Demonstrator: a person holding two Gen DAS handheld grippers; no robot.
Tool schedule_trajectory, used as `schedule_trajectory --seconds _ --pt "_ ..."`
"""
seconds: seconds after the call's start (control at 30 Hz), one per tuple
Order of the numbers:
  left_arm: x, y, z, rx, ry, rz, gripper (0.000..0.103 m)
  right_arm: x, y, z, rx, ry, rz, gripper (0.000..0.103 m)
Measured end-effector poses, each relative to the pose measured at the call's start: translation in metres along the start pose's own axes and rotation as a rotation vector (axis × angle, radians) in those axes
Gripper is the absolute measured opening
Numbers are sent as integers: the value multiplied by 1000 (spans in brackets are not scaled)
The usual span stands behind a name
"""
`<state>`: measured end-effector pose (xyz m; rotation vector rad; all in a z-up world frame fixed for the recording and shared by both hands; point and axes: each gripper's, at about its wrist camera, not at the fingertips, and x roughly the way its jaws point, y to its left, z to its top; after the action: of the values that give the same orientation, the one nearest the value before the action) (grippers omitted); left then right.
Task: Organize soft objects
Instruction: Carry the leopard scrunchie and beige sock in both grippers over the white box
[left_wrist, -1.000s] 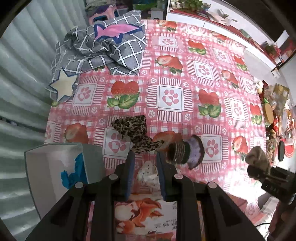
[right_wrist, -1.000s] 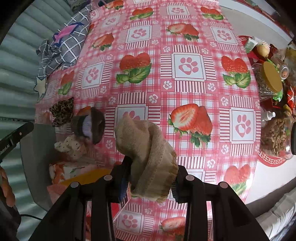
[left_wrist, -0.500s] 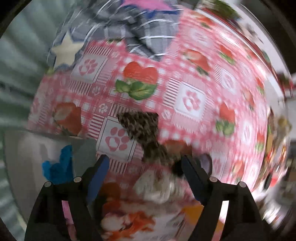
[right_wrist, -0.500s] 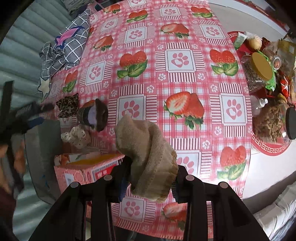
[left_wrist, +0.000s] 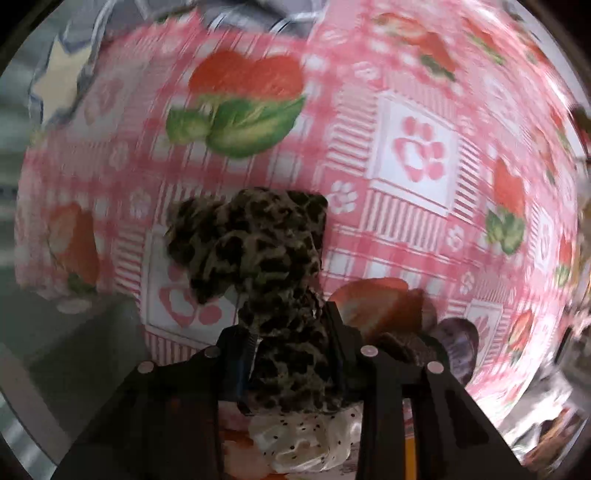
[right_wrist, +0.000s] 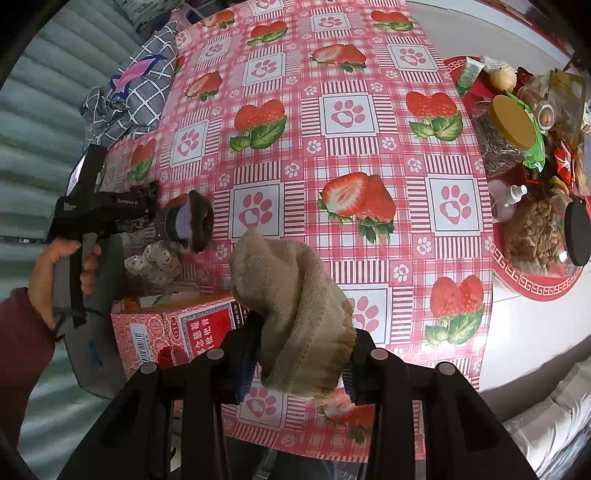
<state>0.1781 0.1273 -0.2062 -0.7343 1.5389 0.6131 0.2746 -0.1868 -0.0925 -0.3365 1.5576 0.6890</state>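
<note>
A leopard-print cloth sits clamped between the fingers of the left gripper, its patterned bulk rising out of the narrowed jaws and spreading above a tablecloth of pink checks, strawberries and paw prints; the left wrist view is blurred. Just below the fingers lies a white cloth with black dots, and to the right of them a dark brown and purple roll of fabric rests on the tablecloth.

In the right wrist view, the right gripper is closed around a folded beige towel, which bulges up and out between the two fingers and hangs clear of the tablecloth. Beyond it to the left, a hand grips the handle of the left gripper, whose tip reaches the leopard-print cloth at the table's left edge. The brown and purple roll lies just beside that tip, with the dotted white cloth near it. A red printed box stands close in front of the dotted cloth. A grey checked blanket is bunched at the far left corner. Along the right edge sit a red tray of snacks and a jar with a yellow lid.
</note>
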Motion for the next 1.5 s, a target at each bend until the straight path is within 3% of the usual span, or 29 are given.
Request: schedule_trajectory --seconds 0.13,0.23,0.43,0.73,1.07,1.5 --pt "-36 -7 -18 60 -143 65 37 -6 5 -2 -13 -17 -9 39" --pt "-62 -10 -36 88 -220 62 37 -11 10 -8 -30 -26 -21 39" --pt "-106 -14 -71 177 -308 46 37 -17 12 -28 -29 -27 -40 39" --pt "-125 -8 -130 280 -325 41 38 -19 14 -70 -14 -12 -63 39" --pt "-135 13 -179 296 -325 16 38 -10 37 -124 -53 34 -58 39" --pt "-150 40 -221 284 -354 -16 38 -7 92 -146 -174 46 -34 39"
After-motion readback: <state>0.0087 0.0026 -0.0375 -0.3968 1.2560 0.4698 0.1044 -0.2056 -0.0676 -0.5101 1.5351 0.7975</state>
